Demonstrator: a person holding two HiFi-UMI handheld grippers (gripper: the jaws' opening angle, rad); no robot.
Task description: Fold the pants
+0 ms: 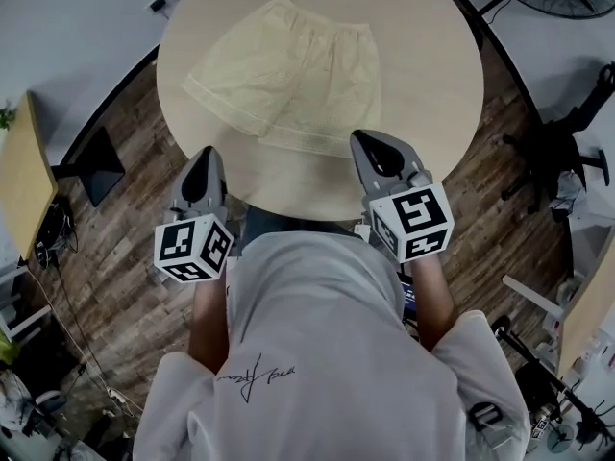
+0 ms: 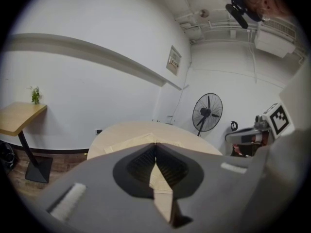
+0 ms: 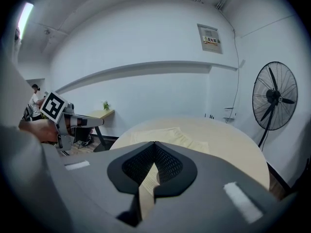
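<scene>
Round wooden table (image 1: 432, 65) has the pale yellow pants (image 1: 288, 70) lying flat near its middle. At the table's near edge hang the left gripper (image 1: 205, 154) and right gripper (image 1: 365, 138), both squeezed tight, holding nothing.

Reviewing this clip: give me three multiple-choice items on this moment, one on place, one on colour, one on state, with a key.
1. Where do the pants lie? A on the floor; B on the round table; C on a chair.
2. Their colour? A pale yellow; B black; C red.
3. The left claw and right claw are: A both wide open; B both shut, empty; C gripping the pants.
Key: B, spread on the tabletop; A, light cream-yellow cloth; B, jaws meet with nothing between.
</scene>
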